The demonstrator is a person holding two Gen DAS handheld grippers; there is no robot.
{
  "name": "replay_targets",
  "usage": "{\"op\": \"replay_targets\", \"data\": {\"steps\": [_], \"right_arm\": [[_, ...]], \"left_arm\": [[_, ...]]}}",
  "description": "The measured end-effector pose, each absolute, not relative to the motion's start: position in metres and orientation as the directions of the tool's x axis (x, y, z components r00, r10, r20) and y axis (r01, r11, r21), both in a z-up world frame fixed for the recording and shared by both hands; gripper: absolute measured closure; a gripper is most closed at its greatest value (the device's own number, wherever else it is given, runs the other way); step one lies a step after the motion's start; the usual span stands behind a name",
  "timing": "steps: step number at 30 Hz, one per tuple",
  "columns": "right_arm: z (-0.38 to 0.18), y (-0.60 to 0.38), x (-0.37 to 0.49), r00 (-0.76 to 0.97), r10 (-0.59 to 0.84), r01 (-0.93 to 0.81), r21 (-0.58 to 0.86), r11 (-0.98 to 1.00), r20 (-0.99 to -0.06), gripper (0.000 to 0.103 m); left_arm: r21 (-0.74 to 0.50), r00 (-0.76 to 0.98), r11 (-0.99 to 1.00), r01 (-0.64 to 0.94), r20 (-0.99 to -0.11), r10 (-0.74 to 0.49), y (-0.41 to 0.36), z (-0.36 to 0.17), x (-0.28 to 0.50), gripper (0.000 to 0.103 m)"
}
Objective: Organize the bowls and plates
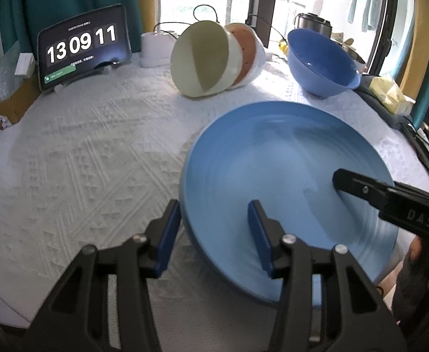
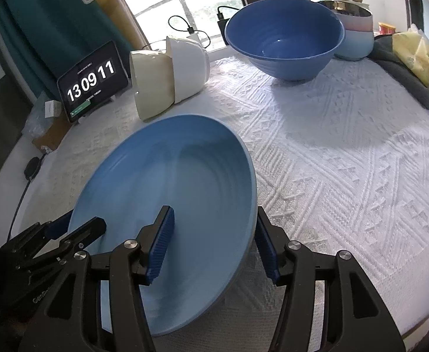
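Observation:
A light blue plate (image 1: pixel 276 182) lies near the table's front edge, and also shows in the right wrist view (image 2: pixel 167 193). My left gripper (image 1: pixel 214 223) is open, its jaws straddling the plate's left rim. My right gripper (image 2: pixel 214 234) is open, its jaws straddling the plate's right rim; it shows as a black finger over the plate in the left wrist view (image 1: pixel 390 196). A dark blue bowl (image 1: pixel 321 61) stands upright at the back right, also in the right wrist view (image 2: pixel 284 38). Two nested cream and white bowls (image 1: pixel 211 58) lie on their side at the back, also in the right wrist view (image 2: pixel 167 79).
A white textured cloth (image 2: pixel 346 152) covers the table. A tablet clock (image 1: pixel 82 47) stands at the back left. A pale stacked bowl (image 2: pixel 356 35), a yellow bag (image 2: pixel 419 55) and grey fabric sit at the back right. Cables and a white box (image 1: pixel 155 48) lie by the window.

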State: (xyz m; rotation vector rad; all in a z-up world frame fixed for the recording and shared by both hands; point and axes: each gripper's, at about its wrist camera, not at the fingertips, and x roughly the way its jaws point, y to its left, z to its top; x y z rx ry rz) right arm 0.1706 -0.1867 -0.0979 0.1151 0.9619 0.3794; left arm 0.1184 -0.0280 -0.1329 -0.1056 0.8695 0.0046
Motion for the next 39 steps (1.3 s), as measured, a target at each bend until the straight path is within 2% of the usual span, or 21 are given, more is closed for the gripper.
{"op": "replay_targets", "data": {"steps": [14, 39], "right_arm": [[-0.09, -0.168, 0.174, 0.527, 0.311, -0.249, 0.207, 0.946, -0.791, 0.046], [-0.086, -0.085, 0.193, 0.49, 0.336, -0.371, 0.156, 0.915, -0.804, 0.046]], "left_arm": [[-0.165, 0.638, 0.985, -0.053, -0.764, -0.093, -0.007, -0.134, 0.118, 0.055], [-0.243, 0.658, 0.948, -0.205, -0.752, -0.051, 0.08, -0.133, 0.129, 0.055]]}}
